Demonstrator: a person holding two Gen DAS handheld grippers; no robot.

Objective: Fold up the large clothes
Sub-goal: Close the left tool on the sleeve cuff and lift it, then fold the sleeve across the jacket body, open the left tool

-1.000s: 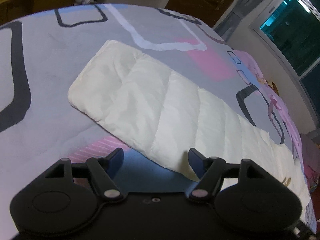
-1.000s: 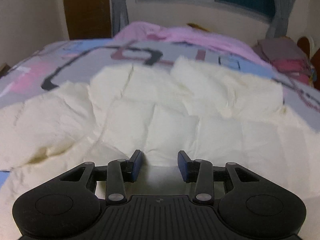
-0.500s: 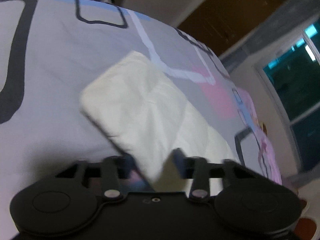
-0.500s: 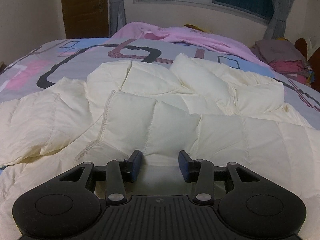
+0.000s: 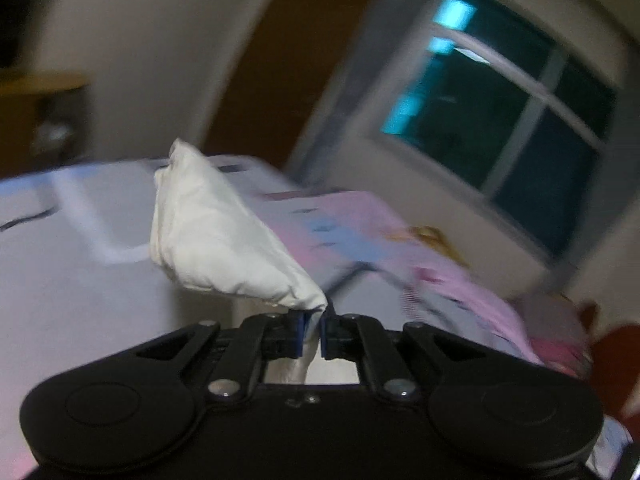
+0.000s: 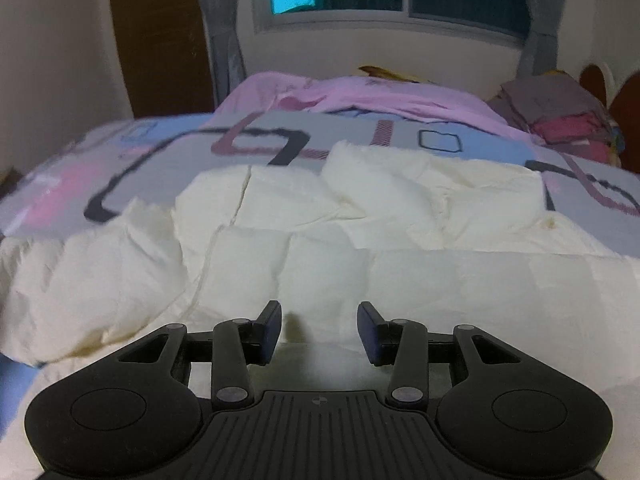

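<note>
A cream quilted down jacket lies spread on the bed. In the left wrist view one of its sleeves is lifted off the bed and sticks up and away from me. My left gripper is shut on that sleeve, with cloth pinched between the blue pads. My right gripper is open and empty, just above the near part of the jacket. The left wrist view is blurred by motion.
The bed has a grey cover with pink, blue and black shapes. A pink blanket lies at the far side under the window. A pile of folded clothes sits at the far right. A brown door stands at the back left.
My left gripper has closed on the sleeve and lifted it off the bed, swinging up so the window comes into view. My right gripper has stayed open over the jacket.
</note>
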